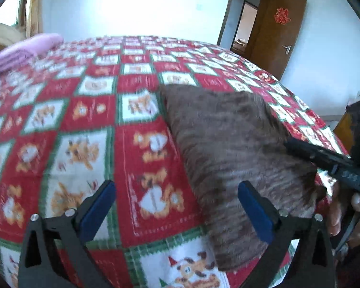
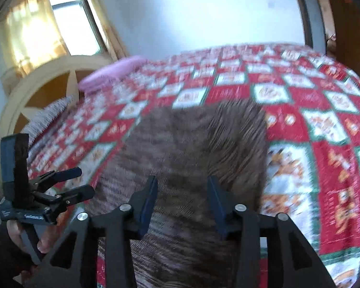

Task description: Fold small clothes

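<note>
**Both fingers released over the brown garment**

My left gripper is standing with its fingers spread wide, gripping nothing; the bed's red-and-white patchwork quilt is showing between them. The brown striped garment is lying flat on the quilt just right of and beyond my left fingers, passing under the right one. My right gripper is hanging part open above that same garment, its pads not pinching the cloth. Far beyond, to the left, a pink folded blanket is resting on the bed.
</note>
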### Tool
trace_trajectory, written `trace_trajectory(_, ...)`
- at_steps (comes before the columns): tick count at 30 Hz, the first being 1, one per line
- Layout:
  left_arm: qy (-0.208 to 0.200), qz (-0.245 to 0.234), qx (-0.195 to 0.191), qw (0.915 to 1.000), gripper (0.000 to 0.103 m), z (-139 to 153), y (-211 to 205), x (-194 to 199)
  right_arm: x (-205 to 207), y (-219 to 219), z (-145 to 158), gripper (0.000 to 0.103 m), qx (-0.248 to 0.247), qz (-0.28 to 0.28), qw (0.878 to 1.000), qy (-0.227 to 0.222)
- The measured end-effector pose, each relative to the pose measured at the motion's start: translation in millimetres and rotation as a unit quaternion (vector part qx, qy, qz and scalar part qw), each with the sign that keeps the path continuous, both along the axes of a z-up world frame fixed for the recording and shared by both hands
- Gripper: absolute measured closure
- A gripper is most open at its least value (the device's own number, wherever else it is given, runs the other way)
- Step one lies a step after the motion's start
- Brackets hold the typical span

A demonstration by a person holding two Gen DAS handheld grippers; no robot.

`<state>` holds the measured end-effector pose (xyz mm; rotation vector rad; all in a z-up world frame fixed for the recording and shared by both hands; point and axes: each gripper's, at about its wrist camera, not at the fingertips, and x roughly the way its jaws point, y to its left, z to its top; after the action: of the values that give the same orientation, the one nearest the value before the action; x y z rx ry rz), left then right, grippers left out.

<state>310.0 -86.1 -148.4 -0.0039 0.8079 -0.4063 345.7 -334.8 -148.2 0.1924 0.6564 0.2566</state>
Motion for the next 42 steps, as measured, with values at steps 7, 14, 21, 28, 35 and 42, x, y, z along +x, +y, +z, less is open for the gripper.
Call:
trace_trajectory(7, 0.000, -0.011, 0.050, 0.9987, 0.000, -13.3, -32.2, 30.3, 14.8, -55.1, -2.6, 0.058, 0.089, -0.074, 0.993, 0.022)
trace_trajectory(14, -0.001, -0.022, 0.047, 0.9987, 0.000, -22.9, -38.1, 30.2, 42.4, -65.1, -33.9, 0.058, 0.120, -0.077, 0.986, 0.087)
trace_trajectory(21, 0.024, -0.028, 0.016, 0.9992, 0.000, -28.3, -34.6, 35.7, 54.9, -76.7, -38.1, 0.058, 0.150, -0.083, 0.980, 0.100)
trace_trajectory(28, 0.026, -0.031, 0.014, 0.9991, 0.000, -29.5, -35.5, 36.0, 78.6, -67.1, -38.3, 0.058, 0.139, -0.071, 0.982, 0.106)
trace_trajectory(35, 0.030, -0.043, 0.001, 0.9986, 0.000, -30.0, -34.4, 36.8, 85.9, -84.3, -48.0, 0.062, 0.203, -0.049, 0.972, 0.106)
trace_trajectory(42, 0.023, -0.081, -0.018, 0.9963, 0.017, -26.9, -37.7, 30.7, 84.9, -72.4, -48.2, 0.072, 0.195, -0.023, 0.977, 0.090)
